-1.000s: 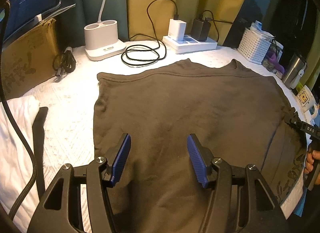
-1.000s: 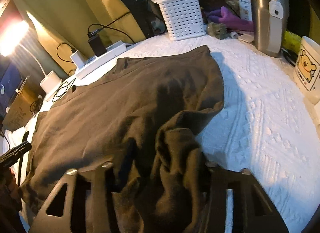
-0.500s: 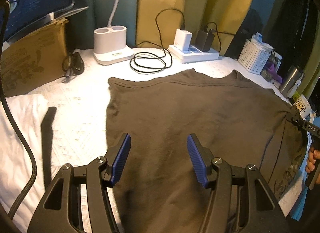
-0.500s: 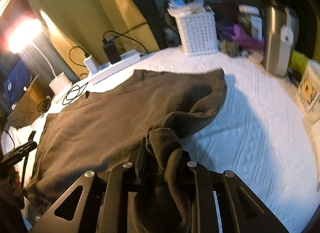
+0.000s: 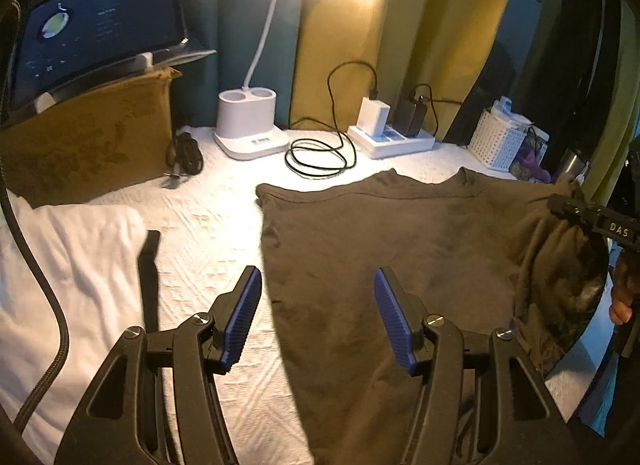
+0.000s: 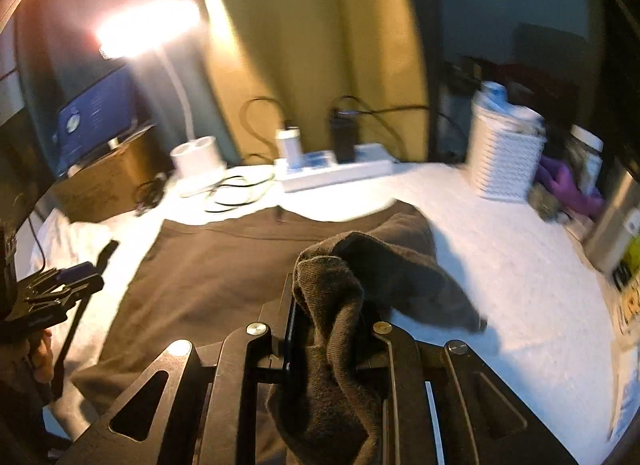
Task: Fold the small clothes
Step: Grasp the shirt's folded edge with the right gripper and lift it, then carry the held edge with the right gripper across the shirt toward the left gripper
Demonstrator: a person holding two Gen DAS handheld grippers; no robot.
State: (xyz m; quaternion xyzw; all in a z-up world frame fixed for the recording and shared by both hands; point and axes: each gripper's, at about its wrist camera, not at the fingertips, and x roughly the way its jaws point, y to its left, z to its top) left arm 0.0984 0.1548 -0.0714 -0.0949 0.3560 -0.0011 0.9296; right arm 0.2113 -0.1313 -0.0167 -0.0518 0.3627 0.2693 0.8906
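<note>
The dark brown T-shirt (image 5: 400, 233) lies spread on the white quilted cover (image 5: 208, 233), its collar edge toward the far side near the power strip (image 5: 390, 139) and the coiled black cable (image 5: 320, 153). Most of it is flat and unfolded, so the job reads as barely begun.

The right gripper (image 6: 332, 329) is clamped on a bunched handful of the shirt's right edge, the fabric pinched between its jaws and lifted clear of the cover, draping down in front of the camera. From the left wrist view, that raised side stands up as a hump at the right of the shirt, under the other tool. This looks like the first fold starting, the right side coming up to go across.

The left gripper (image 5: 316, 317) hangs with its blue pads (image 5: 242, 319) apart and nothing between them, over the near left part of the shirt, close to its left edge.

Still to do, by my judgement: lay this side over, bring the left side in, then fold lengthwise. A white cloth (image 5: 68, 265) sits at the left, well apart from the shirt.
</note>
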